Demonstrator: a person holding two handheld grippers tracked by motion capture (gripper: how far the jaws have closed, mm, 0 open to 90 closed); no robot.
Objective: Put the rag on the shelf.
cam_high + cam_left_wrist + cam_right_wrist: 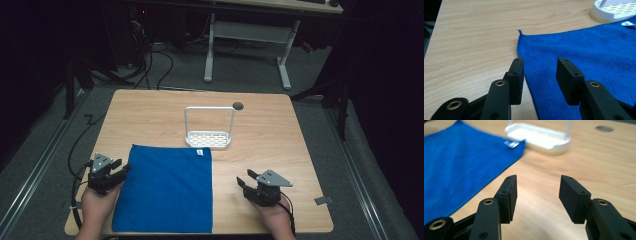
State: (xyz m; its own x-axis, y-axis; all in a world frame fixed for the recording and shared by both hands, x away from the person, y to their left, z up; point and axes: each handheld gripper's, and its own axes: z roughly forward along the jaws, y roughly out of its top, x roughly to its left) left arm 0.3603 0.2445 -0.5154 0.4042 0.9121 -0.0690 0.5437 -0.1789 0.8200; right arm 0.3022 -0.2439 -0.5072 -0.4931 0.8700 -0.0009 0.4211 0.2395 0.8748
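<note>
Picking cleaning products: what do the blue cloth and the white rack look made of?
Blue cloth: likely microfibre, matte, with a fuzzy nap and a sewn tag at one corner. White rack: probably moulded plastic, smooth with a slight sheen, perforated base; its handle's material is unclear.

The high view looks down on the whole worktop point(260, 130); both gripper views skim it closely, sharing the blue cloth point(584, 50) and white rack point(541, 138).

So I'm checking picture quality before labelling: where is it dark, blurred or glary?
High view: table lit, surroundings nearly black. Right gripper view: cloth and white rack soft, bright sheen on the wood by the right gripper. Left gripper view: cloth sharp near the left gripper.
</note>
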